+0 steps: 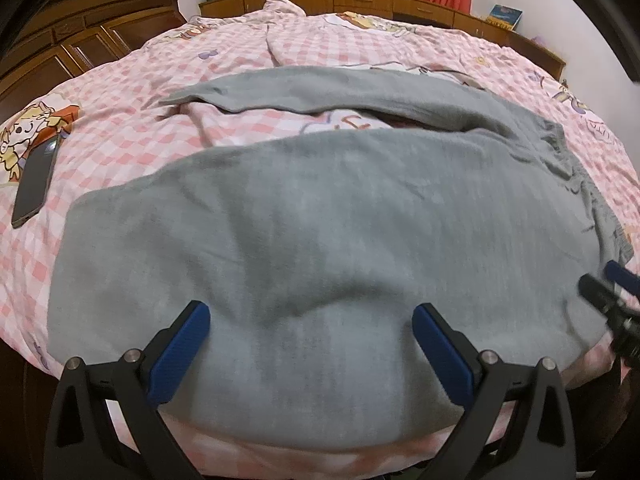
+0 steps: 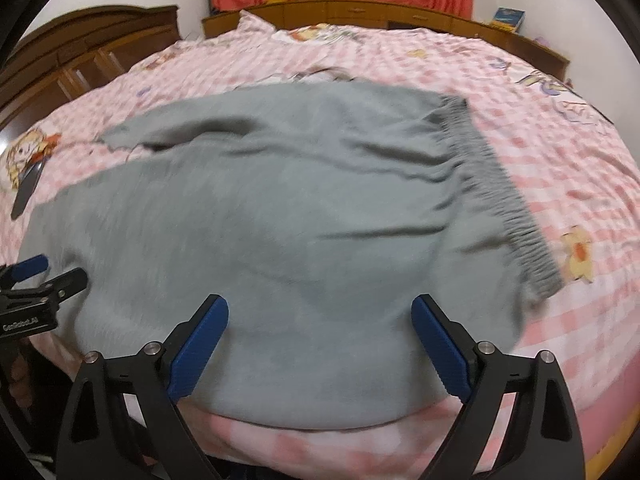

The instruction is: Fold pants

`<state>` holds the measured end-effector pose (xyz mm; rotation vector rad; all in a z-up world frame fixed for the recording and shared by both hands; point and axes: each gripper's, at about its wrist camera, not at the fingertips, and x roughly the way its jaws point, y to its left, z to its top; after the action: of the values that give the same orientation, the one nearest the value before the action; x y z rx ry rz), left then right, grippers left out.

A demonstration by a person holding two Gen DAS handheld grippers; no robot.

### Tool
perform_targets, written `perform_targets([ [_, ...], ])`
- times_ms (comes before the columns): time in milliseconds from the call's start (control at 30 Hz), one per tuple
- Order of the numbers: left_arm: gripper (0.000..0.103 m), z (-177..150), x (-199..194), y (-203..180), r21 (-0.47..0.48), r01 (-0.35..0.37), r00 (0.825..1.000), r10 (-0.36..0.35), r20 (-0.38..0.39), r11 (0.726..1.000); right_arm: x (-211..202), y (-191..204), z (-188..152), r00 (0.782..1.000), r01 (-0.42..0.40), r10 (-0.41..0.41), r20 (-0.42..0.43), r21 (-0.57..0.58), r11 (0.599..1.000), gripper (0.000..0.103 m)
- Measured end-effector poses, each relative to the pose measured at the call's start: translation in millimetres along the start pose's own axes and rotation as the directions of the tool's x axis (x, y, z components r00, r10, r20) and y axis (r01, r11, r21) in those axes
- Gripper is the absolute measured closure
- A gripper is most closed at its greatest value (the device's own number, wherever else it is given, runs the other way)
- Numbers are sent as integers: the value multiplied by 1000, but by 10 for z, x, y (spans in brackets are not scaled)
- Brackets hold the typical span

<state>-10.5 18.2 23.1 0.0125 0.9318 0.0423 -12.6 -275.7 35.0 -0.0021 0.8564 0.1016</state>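
Pants [image 1: 320,216], grey, soft and limp, spread flat across the checked bedcover [image 1: 132,92]; my left gripper [image 1: 311,344] and right gripper [image 2: 320,344] hover with jaws spread, empty, best pinching at the elastic waistband [image 2: 508,200] or a leg hem.

Bed [image 1: 132,80] with pink-and-white checked cover, cartoon prints, some rumples near the middle. Grey pants [image 1: 304,216] lie spread directly on it, near leg flat along the front edge, far leg angled away, elastic waistband at the right end. Dark phone [image 1: 35,188] flat on the cover, left of the pants, apart from them.
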Motion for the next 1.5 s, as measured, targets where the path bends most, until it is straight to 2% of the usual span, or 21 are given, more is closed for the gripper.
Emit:
perform_targets([
  [133, 0, 143, -55, 58, 11, -16, 1000, 16, 19, 1000, -82, -206, 146, 998, 61, -61, 24, 0, 998, 8],
  [300, 0, 410, -58, 90, 73, -67, 997, 64, 42, 995, -112, -533, 359, 996, 86, -88, 21, 68, 994, 8],
  [467, 0, 694, 7, 143, 129, -139, 989, 133, 61, 982, -53, -712, 566, 996, 87, -87, 1, 75, 993, 8],
  [567, 0, 896, 104, 204, 141, -109, 994, 105, 34, 984, 11, -763, 717, 997, 79, -78, -9, 52, 996, 8],
  [733, 0, 1263, 287, 326, 97, -70, 997, 73, -25, 993, 151, -759, 1000, 998, 56, -57, -42, -16, 998, 8],
  [833, 0, 1517, 385, 348, 107, -95, 995, 96, -6, 990, 256, -711, 1183, 997, 58, -61, -55, -66, 996, 8],
  [1033, 0, 1997, 640, 368, 149, -35, 999, 38, -18, 988, 556, -670, 1539, 996, 32, -42, -80, -128, 991, 8],
  [1167, 0, 2321, 876, 444, 155, -41, 997, 50, -53, 987, 830, -694, 1772, 995, 33, -47, -93, -143, 989, 8],
  [1267, 0, 2523, 1040, 506, 164, -36, 998, 44, -46, 986, 1045, -746, 1925, 992, 32, -49, -113, -146, 989, 8],
  [1400, 0, 2800, 1292, 690, 142, 25, 999, -20, -37, 990, 1276, -794, 2102, 989, 68, -92, -117, -191, 979, 10],
  [1500, 0, 2967, 1487, 788, 178, 26, 999, -20, -35, 984, 1409, -834, 2205, 988, 62, -91, -126, -218, 974, 10],
])
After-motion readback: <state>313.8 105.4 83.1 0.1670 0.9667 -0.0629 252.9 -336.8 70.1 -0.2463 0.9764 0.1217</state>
